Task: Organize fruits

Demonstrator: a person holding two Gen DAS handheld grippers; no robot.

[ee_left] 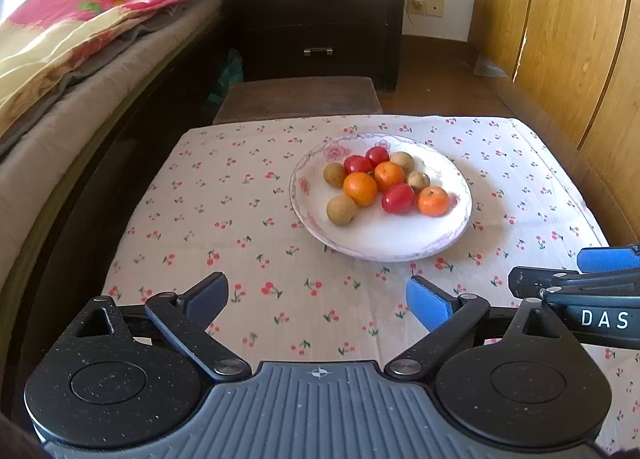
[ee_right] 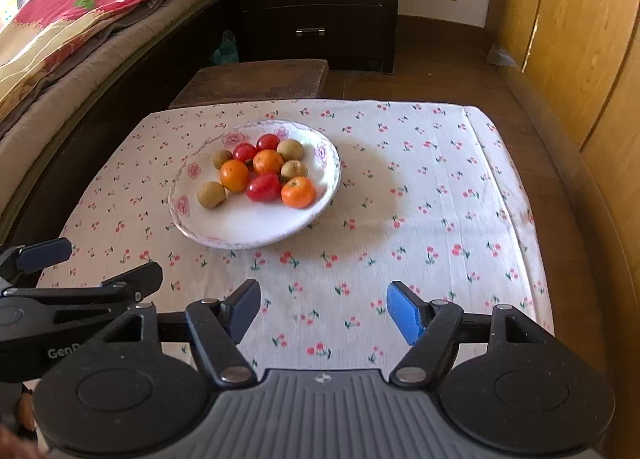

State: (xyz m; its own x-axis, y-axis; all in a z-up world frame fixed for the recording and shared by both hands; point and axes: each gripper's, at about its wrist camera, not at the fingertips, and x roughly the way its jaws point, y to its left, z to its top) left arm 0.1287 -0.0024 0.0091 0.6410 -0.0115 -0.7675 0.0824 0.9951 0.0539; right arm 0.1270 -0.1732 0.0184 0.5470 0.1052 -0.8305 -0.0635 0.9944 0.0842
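both grippers, left (ee_left: 318, 301) and right (ee_right: 324, 309), jaws apart, holding nothing, low over tablecloth (ee_left: 240, 219). plate (ee_left: 400, 243) ahead of both, right of left gripper, left of right one. on it, mixed in 1 cluster: 3 oranges (ee_left: 360, 189), 3 tomatoes (ee_left: 398, 198), 4 longans (ee_left: 341, 210). fits sorting ahead or fruit gathered already; can't settle step.

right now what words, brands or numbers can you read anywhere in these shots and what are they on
"DAS": white letters on the black body of the right gripper, at the edge of the left wrist view; cut off by the frame.
"GenR": pale letters on the black body of the left gripper, in the right wrist view; partly hidden behind the right gripper's own linkage.
Plate and tablecloth: printed flowers and cherries only, no text.
Nothing else is readable.
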